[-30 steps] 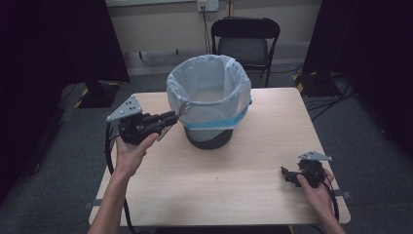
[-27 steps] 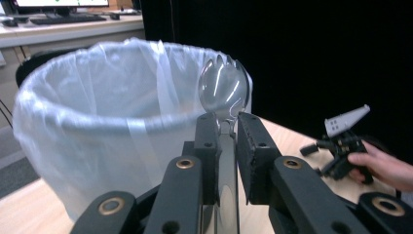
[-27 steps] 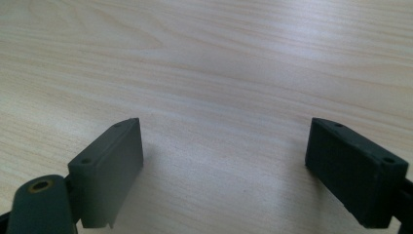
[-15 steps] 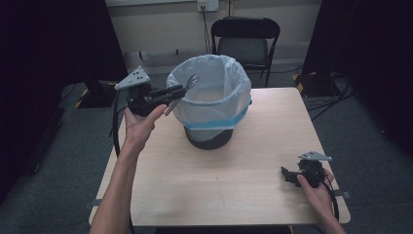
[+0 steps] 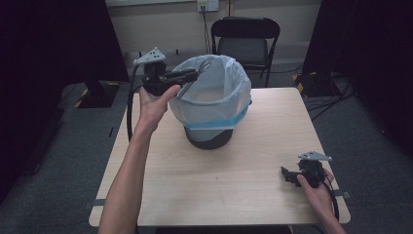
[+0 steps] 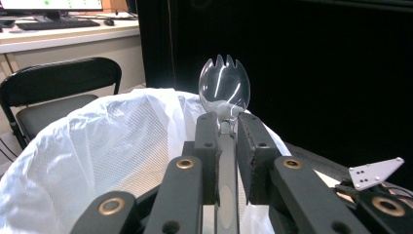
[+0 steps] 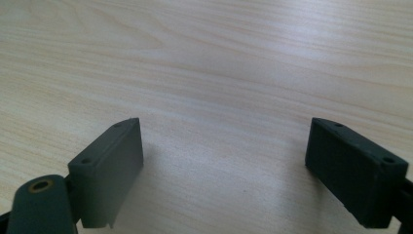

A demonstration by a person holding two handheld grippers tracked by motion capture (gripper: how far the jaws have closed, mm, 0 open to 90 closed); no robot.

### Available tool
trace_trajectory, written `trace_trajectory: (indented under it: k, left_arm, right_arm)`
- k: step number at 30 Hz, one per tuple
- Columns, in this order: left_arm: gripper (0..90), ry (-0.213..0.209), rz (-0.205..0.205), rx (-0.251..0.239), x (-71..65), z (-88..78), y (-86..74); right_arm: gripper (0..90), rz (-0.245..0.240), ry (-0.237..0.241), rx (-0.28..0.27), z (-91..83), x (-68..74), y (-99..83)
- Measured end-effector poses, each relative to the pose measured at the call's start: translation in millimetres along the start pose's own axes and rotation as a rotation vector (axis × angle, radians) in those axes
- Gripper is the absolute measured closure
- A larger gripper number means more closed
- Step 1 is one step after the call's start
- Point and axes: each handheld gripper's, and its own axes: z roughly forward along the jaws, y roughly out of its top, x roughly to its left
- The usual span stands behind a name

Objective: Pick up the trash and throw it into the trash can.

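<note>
High view | wooden table (image 5: pixel 204 180) | grey floor (image 5: pixel 375 141) | black chair (image 5: pixel 246 41)

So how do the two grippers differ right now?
The left gripper is raised at the rim of the lined bin, jaws shut on a clear plastic spork; the right gripper sits low on the table, jaws wide apart with nothing between them. Both are black, hand-held, and carry a grey plate.
</note>
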Motion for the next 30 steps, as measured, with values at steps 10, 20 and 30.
trace_trajectory:
  k: [10, 20, 30]
  left_arm:
    - [79.9, -0.014, -0.022, 0.059, 16.0, 30.5, 8.5]
    - [41.2, 0.020, -0.046, 0.119, 21.3, 52.3, 0.6]
    - [24.8, 0.038, -0.065, 0.100, 25.8, 45.4, -3.4]
  right_arm:
    - [13.0, 0.000, 0.000, 0.000, 0.0, 0.0, 0.0]
    - [13.0, 0.000, 0.000, 0.000, 0.0, 0.0, 0.0]
    - [13.0, 0.000, 0.000, 0.000, 0.0, 0.0, 0.0]
